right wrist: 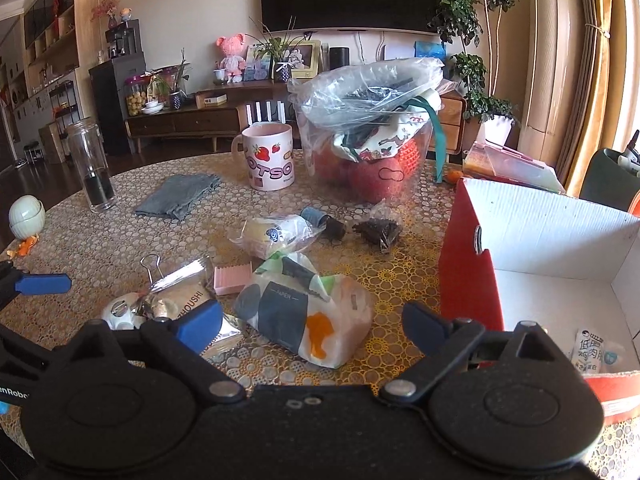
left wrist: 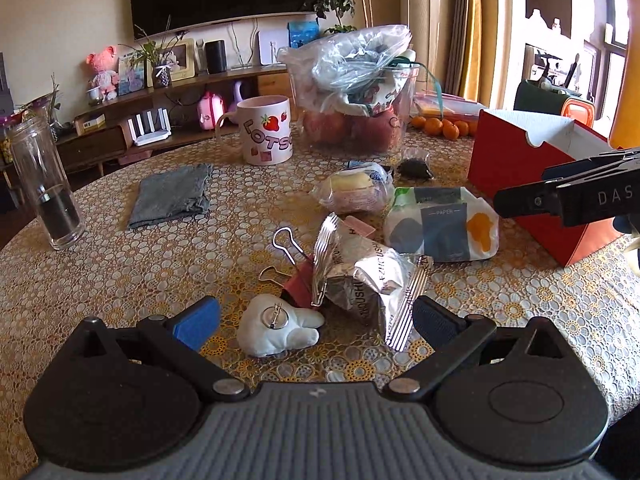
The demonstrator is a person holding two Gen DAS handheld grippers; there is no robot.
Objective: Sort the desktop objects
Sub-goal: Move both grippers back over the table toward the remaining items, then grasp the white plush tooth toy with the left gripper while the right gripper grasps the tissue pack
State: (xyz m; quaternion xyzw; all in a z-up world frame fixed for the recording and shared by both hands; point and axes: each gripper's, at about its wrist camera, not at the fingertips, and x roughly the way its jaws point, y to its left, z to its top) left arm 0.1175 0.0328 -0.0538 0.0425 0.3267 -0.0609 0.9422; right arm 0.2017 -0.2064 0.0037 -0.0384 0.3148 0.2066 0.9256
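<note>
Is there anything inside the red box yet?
Yes, a small white snack packet lies on the floor of the red box in the right wrist view.

Gold-and-white lace tablecloth (left wrist: pixel 120 280). Pink mug (left wrist: pixel 264 130) with red strawberries; grey cloth (left wrist: pixel 172 196); red box (right wrist: pixel 464 264) — white inside. Tissue pack (right wrist: pixel 308 316) — white with grey, green and orange patches. Silver wrapper (left wrist: pixel 360 276), white plush (left wrist: pixel 276 326).

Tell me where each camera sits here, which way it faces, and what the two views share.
Left wrist: on the left gripper, low over the table, facing the white plush toy and silver snack packet; the right gripper enters at right.
Right wrist: on the right gripper, facing the tissue pack beside the red box; a left gripper finger shows at left.
Shared: strawberry mug, glass bottle, grey cloth, TV wall.
</note>
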